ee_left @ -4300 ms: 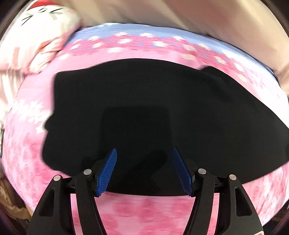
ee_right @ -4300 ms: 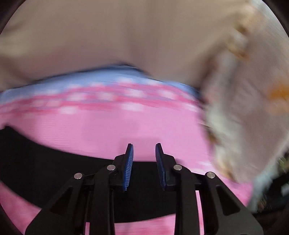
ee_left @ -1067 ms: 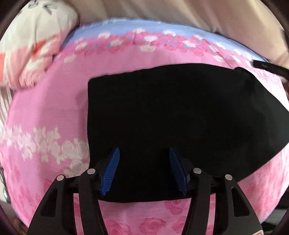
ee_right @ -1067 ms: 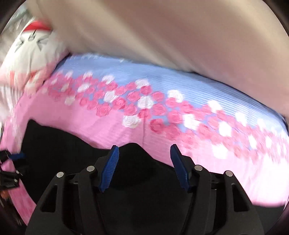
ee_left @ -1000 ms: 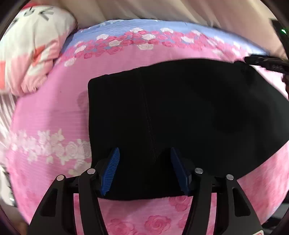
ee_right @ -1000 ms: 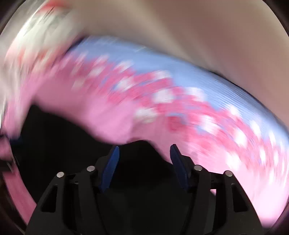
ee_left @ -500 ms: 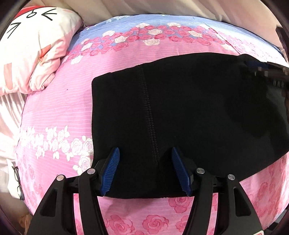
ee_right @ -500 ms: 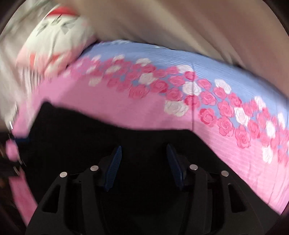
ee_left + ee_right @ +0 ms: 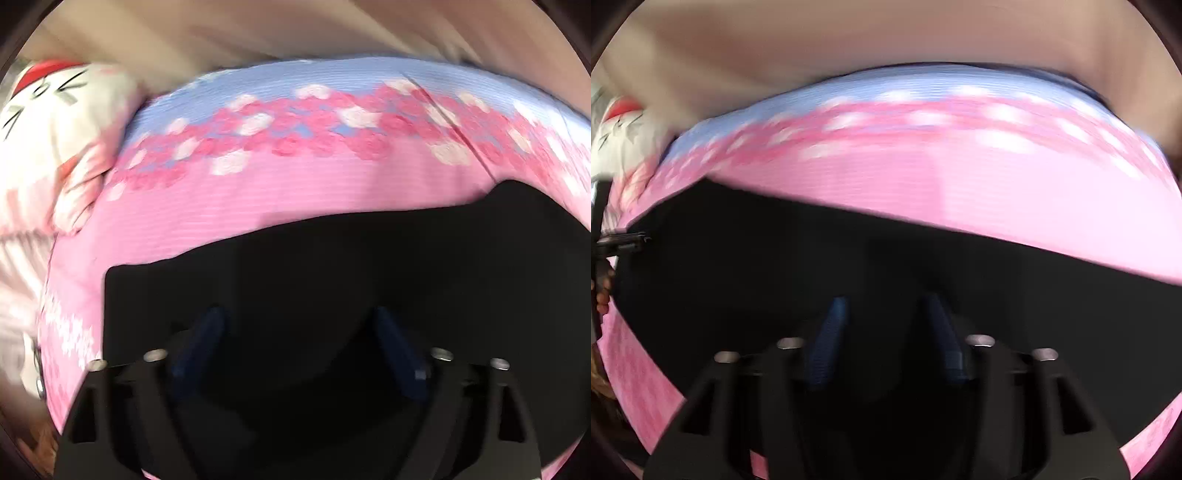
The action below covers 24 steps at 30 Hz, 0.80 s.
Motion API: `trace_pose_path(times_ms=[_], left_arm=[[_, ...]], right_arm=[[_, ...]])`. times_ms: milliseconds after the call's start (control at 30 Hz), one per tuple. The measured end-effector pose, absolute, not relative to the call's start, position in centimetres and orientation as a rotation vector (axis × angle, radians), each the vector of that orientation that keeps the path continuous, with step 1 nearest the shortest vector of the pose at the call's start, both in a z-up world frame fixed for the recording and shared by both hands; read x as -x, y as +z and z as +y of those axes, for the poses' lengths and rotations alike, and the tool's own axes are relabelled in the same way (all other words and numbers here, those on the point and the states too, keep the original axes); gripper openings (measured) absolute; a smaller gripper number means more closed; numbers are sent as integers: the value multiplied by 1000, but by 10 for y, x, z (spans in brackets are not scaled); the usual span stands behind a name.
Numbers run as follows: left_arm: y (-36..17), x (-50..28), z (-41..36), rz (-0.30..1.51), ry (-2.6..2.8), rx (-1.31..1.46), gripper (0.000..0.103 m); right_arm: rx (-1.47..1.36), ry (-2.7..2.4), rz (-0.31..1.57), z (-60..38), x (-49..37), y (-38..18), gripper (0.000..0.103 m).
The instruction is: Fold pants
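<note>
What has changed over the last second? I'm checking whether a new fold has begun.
The left gripper has just opened wide over the pants, with nothing pinched; in its view the pants now sit lower and further right. The right gripper has just been closing, cloth lying beneath its jaws, though a grip isn't clear. The pants remain flat on the pink bedspread, the pillow unmoved.

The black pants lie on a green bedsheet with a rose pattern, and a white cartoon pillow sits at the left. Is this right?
Not quite. In the left wrist view the bedsheet is pink with a blue band at the far edge, not green. The rest stands: the black pants lie on it, it has a rose pattern, and the white cartoon pillow sits at the left.
</note>
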<state>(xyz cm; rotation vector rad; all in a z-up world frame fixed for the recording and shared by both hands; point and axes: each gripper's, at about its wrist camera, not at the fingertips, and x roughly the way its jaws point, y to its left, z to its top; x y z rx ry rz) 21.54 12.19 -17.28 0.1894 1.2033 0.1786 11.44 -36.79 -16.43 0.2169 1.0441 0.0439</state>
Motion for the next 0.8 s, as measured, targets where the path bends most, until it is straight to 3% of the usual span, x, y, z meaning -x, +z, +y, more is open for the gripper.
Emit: trace_pose_path(times_ms=[133,200,300,400,500,567,633,667,733,800], left_arm=[[-163,-216,126,1225,230,-167,84],[-148,-214,112,1195,253,-188,81],[-122,-212,71,1134,219,-193,81],[-102,-201,-1,1079,131,-265,84],[-103,-185,-79,1050,42,-395,84],[-110,-176,-119,1069,-21,-440,84],[-114,-163,-157,1097,-103,-441,84],[-115,-157,-170,1107,-138,-438,84],[-118,-144,-196,1127,-203,-442,84],[-127,-135,-217,1144,-249,-468,84]], right_arm=[[-354,-231,977,-500,-70,-152,34],[-269,-326,1064,-544,-55,-173,35],[-366,-424,996,-598,-30,-163,38],[-380,-398,928,-599,-24,-140,41],[-231,-361,1061,-589,-28,-160,39],[-300,-339,1073,-599,-16,-169,40],[-277,-317,1055,-600,-2,-168,38],[-265,-302,1067,-599,-2,-173,29],[-273,-281,1057,-601,-1,-175,25],[-270,-263,1054,-605,-4,-175,13]])
